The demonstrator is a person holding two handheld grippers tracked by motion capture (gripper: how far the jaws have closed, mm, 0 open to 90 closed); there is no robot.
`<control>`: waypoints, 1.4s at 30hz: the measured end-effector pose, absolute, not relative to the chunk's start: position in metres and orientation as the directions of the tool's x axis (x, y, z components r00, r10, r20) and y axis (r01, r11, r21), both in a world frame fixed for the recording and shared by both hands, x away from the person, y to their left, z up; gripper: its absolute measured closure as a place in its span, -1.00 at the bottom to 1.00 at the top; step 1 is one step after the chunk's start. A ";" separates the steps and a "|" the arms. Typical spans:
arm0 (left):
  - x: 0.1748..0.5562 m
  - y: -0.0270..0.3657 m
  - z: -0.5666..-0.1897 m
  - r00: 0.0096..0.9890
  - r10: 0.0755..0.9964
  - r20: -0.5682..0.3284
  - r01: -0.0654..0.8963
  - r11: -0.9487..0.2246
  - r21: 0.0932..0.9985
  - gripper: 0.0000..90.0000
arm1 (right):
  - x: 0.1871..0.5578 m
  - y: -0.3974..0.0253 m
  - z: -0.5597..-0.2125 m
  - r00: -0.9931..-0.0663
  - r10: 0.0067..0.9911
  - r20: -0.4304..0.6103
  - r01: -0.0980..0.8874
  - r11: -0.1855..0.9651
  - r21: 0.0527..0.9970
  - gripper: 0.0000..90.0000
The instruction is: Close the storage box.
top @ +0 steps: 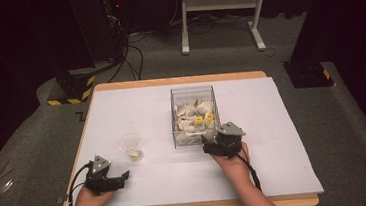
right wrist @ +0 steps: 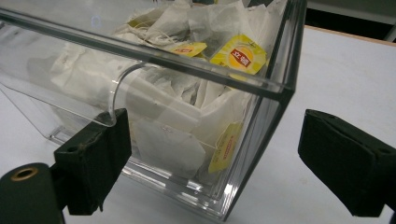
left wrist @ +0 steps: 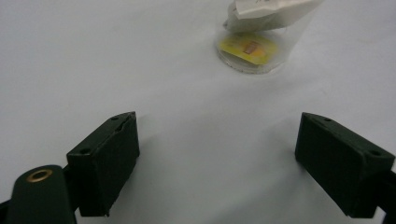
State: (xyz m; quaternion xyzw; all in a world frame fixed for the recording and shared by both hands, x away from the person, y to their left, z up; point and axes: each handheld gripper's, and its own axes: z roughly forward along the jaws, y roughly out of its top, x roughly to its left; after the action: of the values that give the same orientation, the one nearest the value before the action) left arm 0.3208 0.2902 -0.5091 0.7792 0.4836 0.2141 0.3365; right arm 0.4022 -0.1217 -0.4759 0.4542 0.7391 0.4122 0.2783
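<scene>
A clear plastic box filled with several white tea bags with yellow tags stands mid-table. My right gripper is open at the box's near right corner. In the right gripper view that corner of the box sits between the open jaws of the right gripper, and a yellow tag lies on top of the bags. A small clear cup with one tea bag in it stands left of the box. My left gripper is open and empty near the front edge, short of the cup.
A white sheet covers the wooden table. Beyond the far edge are a grey carpet, cables and a white desk frame. Black stands with yellow-black bases flank the table's back corners.
</scene>
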 end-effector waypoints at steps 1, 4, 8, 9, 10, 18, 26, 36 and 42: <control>0.321 0.290 -0.509 0.440 0.898 0.009 0.609 -0.306 0.731 -0.69 | 0.404 -0.121 -0.476 -0.432 0.901 -0.039 0.440 0.248 0.863 -0.78; 0.321 0.290 -0.509 0.440 0.898 0.009 0.609 -0.306 0.732 -0.69 | 0.407 -0.121 -0.477 -0.428 0.903 -0.032 0.445 0.242 0.863 -0.79; 0.321 0.290 -0.509 0.440 0.898 0.009 0.609 -0.306 0.732 -0.69 | 0.409 -0.118 -0.477 -0.428 0.903 -0.033 0.443 0.242 0.863 -0.78; 0.321 0.290 -0.509 0.439 0.898 0.009 0.609 -0.305 0.732 -0.69 | 0.410 -0.118 -0.477 -0.427 0.904 -0.031 0.444 0.239 0.864 -0.77; 0.321 0.290 -0.509 0.439 0.898 0.009 0.609 -0.305 0.732 -0.69 | 0.411 -0.117 -0.477 -0.426 0.904 -0.032 0.442 0.239 0.865 -0.77; 0.321 0.290 -0.509 0.439 0.898 0.008 0.609 -0.305 0.732 -0.69 | 0.416 -0.115 -0.479 -0.413 0.911 -0.023 0.445 0.224 0.867 -0.76; 0.321 0.290 -0.509 0.440 0.898 0.008 0.609 -0.305 0.732 -0.69 | 0.407 -0.117 -0.477 -0.442 0.896 -0.039 0.455 0.261 0.851 -0.64; 0.321 0.290 -0.509 0.439 0.898 0.009 0.609 -0.305 0.732 -0.69 | 0.389 -0.136 -0.472 -0.467 0.884 -0.029 0.436 0.258 0.862 -0.55; 0.320 0.290 -0.509 0.439 0.898 0.010 0.609 -0.306 0.732 -0.69 | 0.384 -0.159 -0.472 -0.442 0.897 -0.016 0.452 0.238 0.860 -0.51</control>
State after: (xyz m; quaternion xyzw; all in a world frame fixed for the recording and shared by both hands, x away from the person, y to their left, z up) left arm 0.3205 0.2902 -0.5091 0.7787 0.4838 0.2154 0.3363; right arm 0.3840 -0.1585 -0.4725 0.4558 0.7400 0.4162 0.2673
